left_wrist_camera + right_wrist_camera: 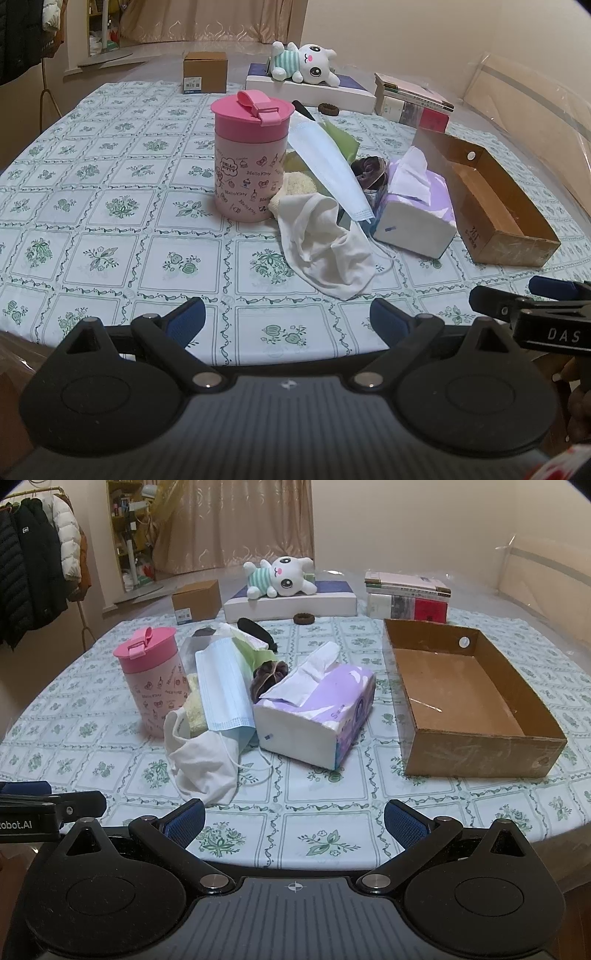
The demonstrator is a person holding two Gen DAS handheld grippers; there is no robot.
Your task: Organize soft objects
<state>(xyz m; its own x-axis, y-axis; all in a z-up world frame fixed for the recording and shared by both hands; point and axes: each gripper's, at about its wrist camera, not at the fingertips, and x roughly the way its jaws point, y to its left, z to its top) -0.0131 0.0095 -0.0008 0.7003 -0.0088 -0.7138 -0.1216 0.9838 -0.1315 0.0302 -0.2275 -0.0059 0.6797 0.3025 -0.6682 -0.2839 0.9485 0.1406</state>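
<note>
White cloth (203, 764) looks limp and light, best pinched at a raised fold; left gripper (286, 321) and right gripper (293, 821) both spread, empty.

One pink lidded plastic tumbler (153, 681); one pale blue pleated face mask (223, 690); one white cloth mask (201, 758); one purple tissue pack (314, 716); two brown cardboard boxes, large open (476, 753) and small closed (195, 600); one white plush rabbit (280, 578); two brown hair scrunchies (267, 674) (303, 618).
</note>
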